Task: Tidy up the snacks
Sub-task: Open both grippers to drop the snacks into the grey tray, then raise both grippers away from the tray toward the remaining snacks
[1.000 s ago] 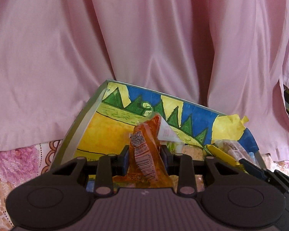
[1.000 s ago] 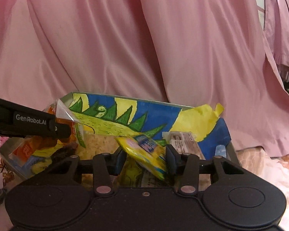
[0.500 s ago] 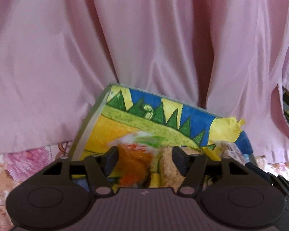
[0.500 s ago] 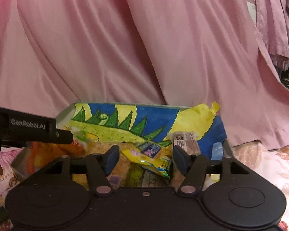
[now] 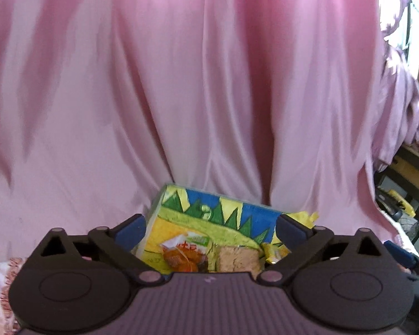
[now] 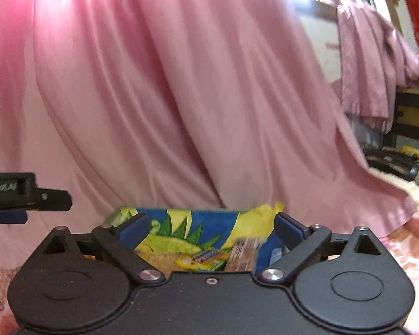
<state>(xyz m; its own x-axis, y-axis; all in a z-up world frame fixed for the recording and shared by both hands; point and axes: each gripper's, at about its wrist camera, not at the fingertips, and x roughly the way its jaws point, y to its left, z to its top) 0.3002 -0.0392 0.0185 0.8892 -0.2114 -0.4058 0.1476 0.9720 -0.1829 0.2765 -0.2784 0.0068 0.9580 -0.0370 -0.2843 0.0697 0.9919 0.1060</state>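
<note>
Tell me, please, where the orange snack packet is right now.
In the left wrist view, the orange snack packet lies inside the painted box, low and left of centre, beside a tan snack block.

Left tool point(image 5: 211, 230) wide open, orange pkt point(image 5: 183, 256) prob. in box point(image 5: 237, 217)

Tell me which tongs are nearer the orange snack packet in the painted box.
Left. The left tongs stand open right above the orange snack packet in the painted box; the right tongs, also open, sit over the yellow packet.
</note>
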